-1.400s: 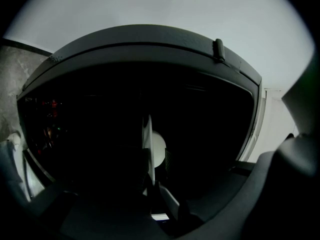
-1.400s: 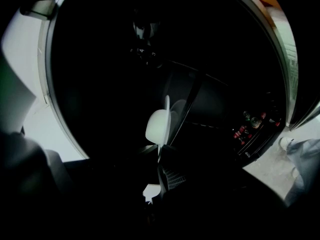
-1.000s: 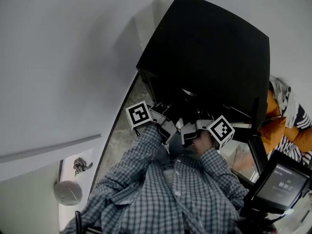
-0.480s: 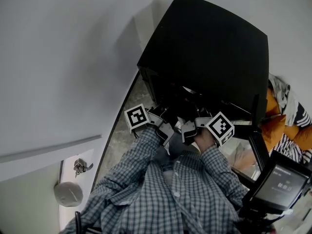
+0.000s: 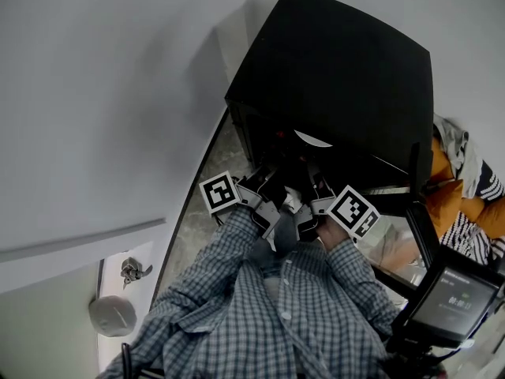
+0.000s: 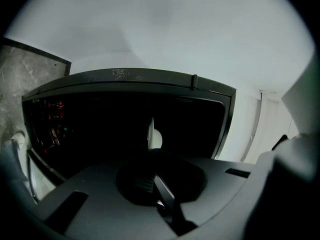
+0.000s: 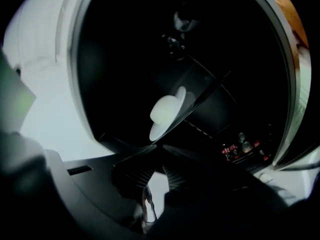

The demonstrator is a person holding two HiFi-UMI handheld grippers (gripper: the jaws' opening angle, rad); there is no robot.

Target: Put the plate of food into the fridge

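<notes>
Step in hand: sliding the plate [image 5: 313, 139] into the open fridge [image 5: 339, 77]. The plate is already inside the dark cavity, carried between both tools. It's too dark to tell whether it rests on anything yet.

The left tool [image 6: 152, 159] has its jaws pinched together on the plate's near rim, seen edge-on. The right tool [image 7: 155, 149] has its jaws clamped on the rim as well, from the other side.

Next move calls for setting the plate down flat inside, both sides lowering evenly. Then both pairs of jaws part and back straight out, clear of the door frame.

Counts: one plate, one fridge, two tools, one person in a checked shirt [image 5: 300, 314].
</notes>
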